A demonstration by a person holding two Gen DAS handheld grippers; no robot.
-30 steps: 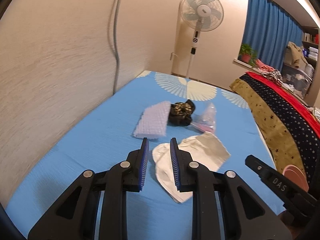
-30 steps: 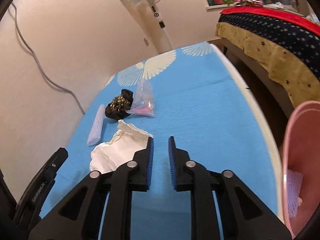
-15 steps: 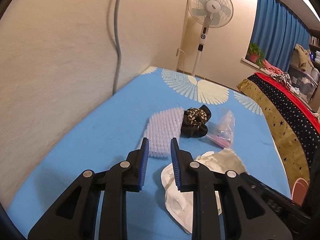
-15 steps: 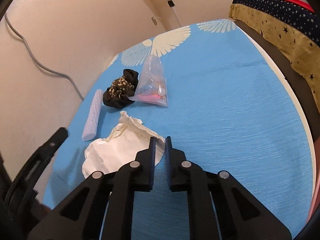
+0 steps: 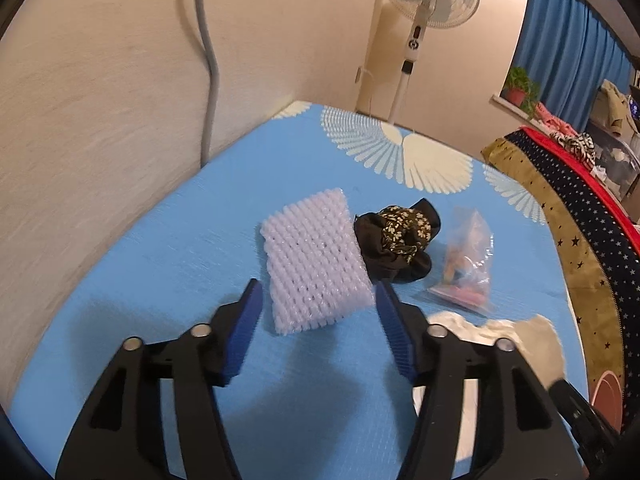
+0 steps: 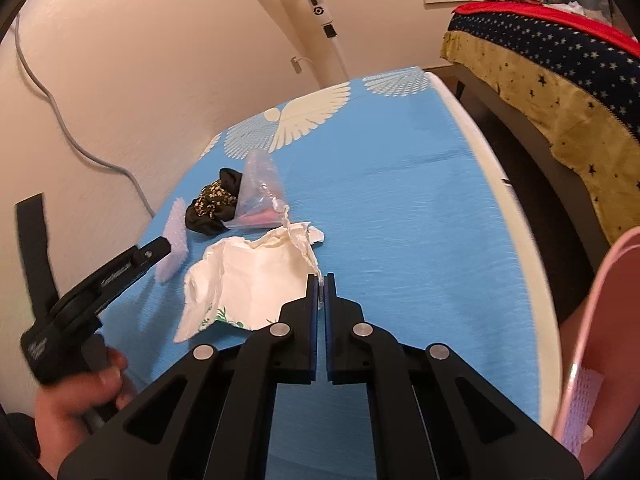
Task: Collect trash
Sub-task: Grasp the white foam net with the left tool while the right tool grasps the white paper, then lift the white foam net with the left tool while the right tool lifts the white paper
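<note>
Opening wide, your left claw (image 5: 318,312) frames the near end of the white foam net sleeve (image 5: 316,264), its pads not touching it. Your right claw (image 6: 320,284) is pinched tight on the edge of the crumpled white wrapper (image 6: 248,280). Just beyond the wrapper on the blue mattress (image 6: 420,200) lie a clear plastic bag (image 6: 260,192) and a black floral scrunchie (image 6: 212,204), touching each other. A pink bin (image 6: 600,340) stands off the mattress, right of the wrapper.

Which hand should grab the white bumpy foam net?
Left. Its tongs are opening right in front of the foam net, nothing between them yet. The right tongs are shut on the white wrapper.
</note>
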